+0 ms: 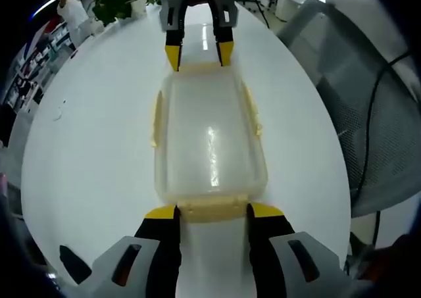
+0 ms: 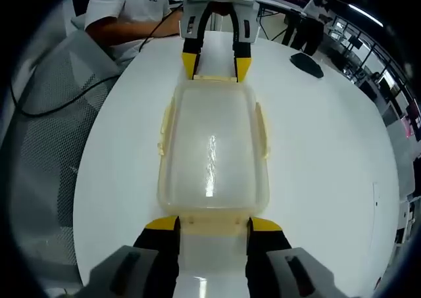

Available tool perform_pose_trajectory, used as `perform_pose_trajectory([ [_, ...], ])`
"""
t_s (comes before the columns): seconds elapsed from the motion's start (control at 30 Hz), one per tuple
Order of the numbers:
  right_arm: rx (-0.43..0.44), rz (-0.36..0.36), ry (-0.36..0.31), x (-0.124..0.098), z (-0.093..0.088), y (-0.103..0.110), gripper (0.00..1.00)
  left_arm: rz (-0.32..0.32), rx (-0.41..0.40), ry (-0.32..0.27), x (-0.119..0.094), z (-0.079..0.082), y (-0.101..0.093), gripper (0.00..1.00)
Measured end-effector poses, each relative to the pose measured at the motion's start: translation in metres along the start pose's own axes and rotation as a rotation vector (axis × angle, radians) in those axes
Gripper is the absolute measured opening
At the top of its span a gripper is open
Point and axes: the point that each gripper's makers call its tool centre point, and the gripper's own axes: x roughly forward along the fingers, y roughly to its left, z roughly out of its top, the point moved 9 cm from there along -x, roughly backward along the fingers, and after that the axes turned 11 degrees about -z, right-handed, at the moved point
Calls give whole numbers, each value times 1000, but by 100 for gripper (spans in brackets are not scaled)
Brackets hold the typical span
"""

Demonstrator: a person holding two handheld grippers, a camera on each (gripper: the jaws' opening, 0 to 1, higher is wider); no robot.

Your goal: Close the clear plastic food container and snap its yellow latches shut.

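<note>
Left gripper view: lid on clear container [image 1: 210, 147]; left gripper [image 1: 210, 212] and right gripper [image 1: 198, 51], jaws wide, straddle its end latches [image 1: 212, 210]. Latching step; next, press latches down.

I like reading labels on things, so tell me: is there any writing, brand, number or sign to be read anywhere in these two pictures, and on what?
"O..." on the chest of a seated person's white T-shirt: a small dark mark, too blurred to read past the first letter.
Clear plastic food container with yellow latches: no writing to be seen.
Round white table: none.
Left gripper and right gripper, black and yellow jaws: none.
</note>
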Motion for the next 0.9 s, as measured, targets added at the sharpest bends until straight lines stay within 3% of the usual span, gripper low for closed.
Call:
perform_pose_trajectory([
  [0.37,27,21,11,2,1,1,38,19,-43,-31,0,0,0,39],
  [0.9,35,21,-8,0,-1,1,37,27,-46,-24,1,1,0,37],
])
